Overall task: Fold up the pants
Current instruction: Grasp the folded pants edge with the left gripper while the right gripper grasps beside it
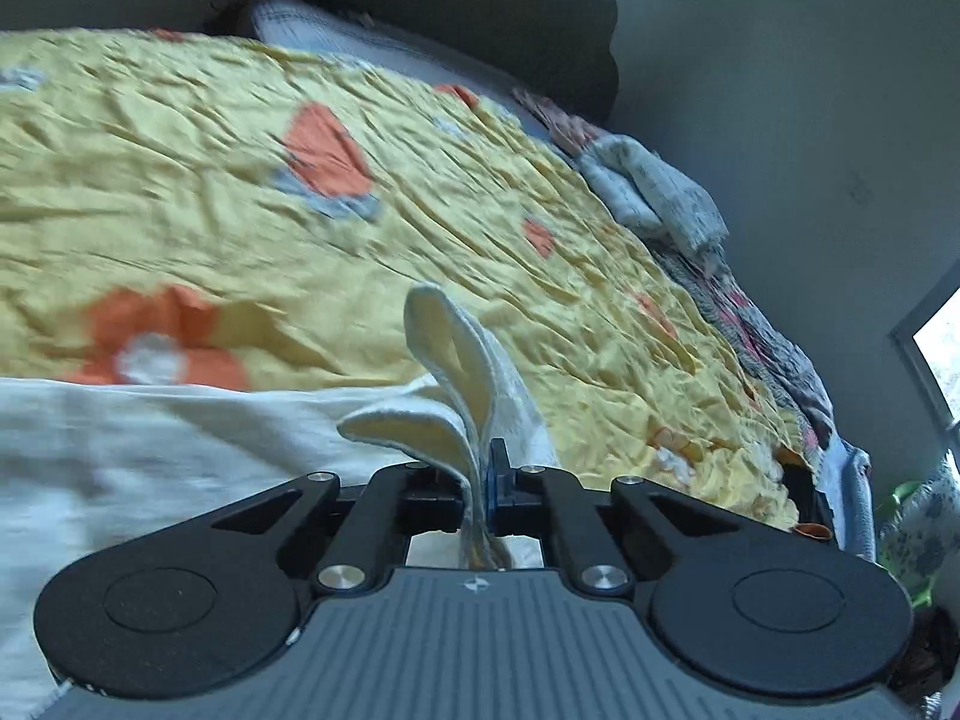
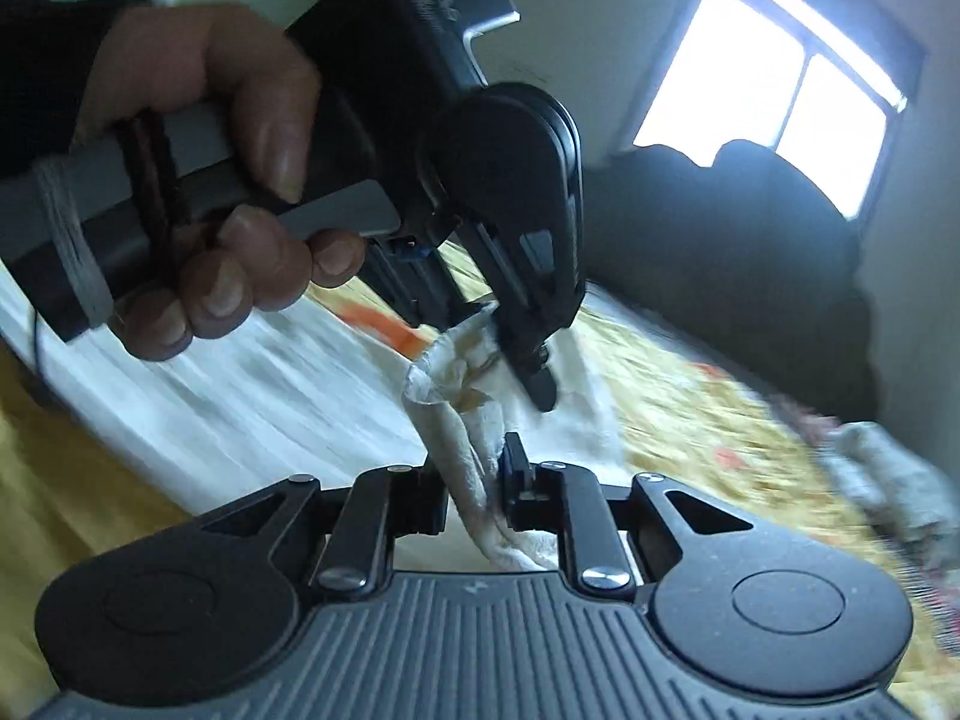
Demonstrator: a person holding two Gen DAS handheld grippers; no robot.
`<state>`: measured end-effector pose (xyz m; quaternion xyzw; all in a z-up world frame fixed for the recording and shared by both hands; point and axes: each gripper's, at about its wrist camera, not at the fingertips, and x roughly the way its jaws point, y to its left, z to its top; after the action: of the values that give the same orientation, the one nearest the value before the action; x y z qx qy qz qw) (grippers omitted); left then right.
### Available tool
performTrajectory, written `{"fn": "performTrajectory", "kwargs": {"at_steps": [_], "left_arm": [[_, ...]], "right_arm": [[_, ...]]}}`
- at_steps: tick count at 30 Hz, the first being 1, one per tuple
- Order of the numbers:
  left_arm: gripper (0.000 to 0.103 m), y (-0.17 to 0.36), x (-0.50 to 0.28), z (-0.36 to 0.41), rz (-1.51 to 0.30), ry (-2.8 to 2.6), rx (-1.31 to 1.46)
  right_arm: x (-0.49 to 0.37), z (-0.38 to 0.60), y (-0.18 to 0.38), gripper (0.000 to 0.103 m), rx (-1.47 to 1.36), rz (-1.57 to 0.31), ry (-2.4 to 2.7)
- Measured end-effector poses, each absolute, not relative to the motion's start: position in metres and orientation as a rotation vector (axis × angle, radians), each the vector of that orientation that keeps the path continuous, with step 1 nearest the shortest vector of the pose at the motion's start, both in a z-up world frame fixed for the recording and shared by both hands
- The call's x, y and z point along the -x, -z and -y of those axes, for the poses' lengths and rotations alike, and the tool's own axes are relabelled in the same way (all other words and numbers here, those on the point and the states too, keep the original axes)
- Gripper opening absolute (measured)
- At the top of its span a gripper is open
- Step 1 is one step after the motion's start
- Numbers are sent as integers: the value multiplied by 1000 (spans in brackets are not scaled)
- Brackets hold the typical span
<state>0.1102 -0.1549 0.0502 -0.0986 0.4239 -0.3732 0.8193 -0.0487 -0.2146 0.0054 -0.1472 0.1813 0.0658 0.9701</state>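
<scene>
The white pants [image 1: 150,450] lie spread on a bed with a yellow, orange-flowered sheet [image 1: 240,180]. My left gripper [image 1: 483,480] is shut on a bunched edge of the pants, and two cream folds stick up above its jaws. In the right wrist view my right gripper [image 2: 489,468] is shut on a twisted strand of the same pants [image 2: 240,396]. Just above it, a person's hand [image 2: 240,180] holds the left gripper [image 2: 528,360], which pinches the cloth a short way along the same edge. The two grippers are close together.
A heap of grey and patterned clothes [image 1: 654,198] lies along the bed's right edge. A pale pillow [image 1: 312,24] sits at the far end against a dark headboard [image 2: 720,228]. A bright window [image 2: 762,96] is behind it.
</scene>
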Motion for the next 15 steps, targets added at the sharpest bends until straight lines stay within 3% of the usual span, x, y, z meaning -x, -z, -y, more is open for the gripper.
{"fn": "performTrajectory", "kwargs": {"at_steps": [4,7,10,15], "left_arm": [[8,-56,-108,93,-847,675,141],[8,-31,-120,58,-927,579,147],[8,-6,-131,35,-999,544,206],[8,-5,-133,22,-995,576,274]], "right_arm": [[43,171,-10,21,199,-377,-298],[31,145,0,22,171,-447,-377],[23,123,8,25,188,-528,-388],[33,128,1,32,177,-505,-381]]}}
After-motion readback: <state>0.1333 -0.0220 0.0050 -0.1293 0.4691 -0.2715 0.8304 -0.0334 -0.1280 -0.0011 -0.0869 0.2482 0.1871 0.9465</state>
